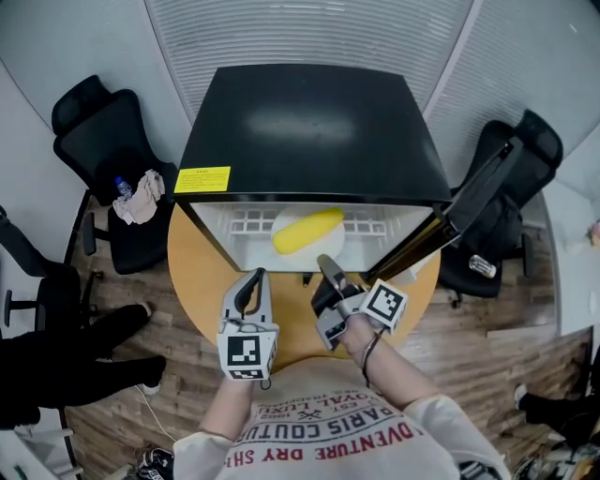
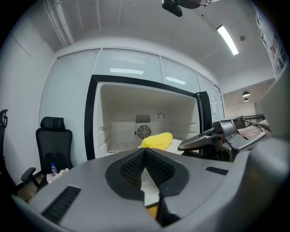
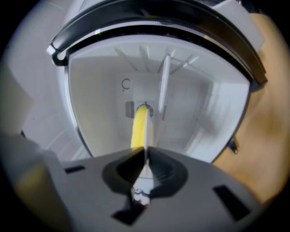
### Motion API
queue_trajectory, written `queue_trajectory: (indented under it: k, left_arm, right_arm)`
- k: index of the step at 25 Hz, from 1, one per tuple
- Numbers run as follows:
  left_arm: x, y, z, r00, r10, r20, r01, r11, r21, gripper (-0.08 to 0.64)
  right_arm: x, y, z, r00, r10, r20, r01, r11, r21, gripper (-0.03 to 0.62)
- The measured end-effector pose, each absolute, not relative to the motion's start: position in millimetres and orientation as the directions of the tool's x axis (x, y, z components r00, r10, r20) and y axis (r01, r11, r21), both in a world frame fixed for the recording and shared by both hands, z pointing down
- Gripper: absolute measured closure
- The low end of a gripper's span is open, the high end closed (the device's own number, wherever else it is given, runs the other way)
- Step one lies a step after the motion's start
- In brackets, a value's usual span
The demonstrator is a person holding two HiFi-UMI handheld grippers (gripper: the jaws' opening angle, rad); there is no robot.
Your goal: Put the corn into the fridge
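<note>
Head view: I see the corn (image 1: 307, 231) lying inside the open fridge (image 1: 309, 131). My left tool (image 1: 251, 279) and right tool (image 1: 328, 266) are both pinched together, empty, above the worktop (image 1: 192, 267).

Wood-plank floor (image 1: 487, 347). Round wooden table (image 1: 192, 272) at centre. One black office chair (image 1: 89, 117) at left, a second chair (image 1: 539, 141) at right. Ribbed white wall panels (image 1: 309, 28) behind. Ceiling strip light (image 2: 228, 40) lit.

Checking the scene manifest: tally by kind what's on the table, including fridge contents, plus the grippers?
Fridge: 1
Corn: 1
Plate: 1
Grippers: 2, the left gripper and the right gripper
Total: 5
</note>
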State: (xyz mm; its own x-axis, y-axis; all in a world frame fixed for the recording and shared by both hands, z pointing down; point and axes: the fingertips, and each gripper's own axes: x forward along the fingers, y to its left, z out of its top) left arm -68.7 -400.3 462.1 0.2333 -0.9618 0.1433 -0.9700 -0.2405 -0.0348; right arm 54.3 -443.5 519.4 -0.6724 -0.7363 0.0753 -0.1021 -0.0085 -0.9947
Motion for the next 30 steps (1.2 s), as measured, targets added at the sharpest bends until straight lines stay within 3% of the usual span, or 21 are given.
queue_trajectory:
  k: [16, 30]
  left_arm:
    - [-75.5, -428.3, 480.3, 0.234, -0.956, 0.177, -0.971, -0.238, -0.001, 0.528]
    - [-78.2, -431.8, 490.8, 0.245, -0.949, 0.199, -0.969, -0.245, 0.022, 0.528]
  right_arm:
    - [47.5, -484.0, 526.7, -0.616, -0.782, 0.093, -0.061, -0.071, -0.996, 0.546]
    - [47.2, -495.6, 529.0, -0.581, -0.807, 0.104, -0.108, -0.050, -0.993, 0.538]
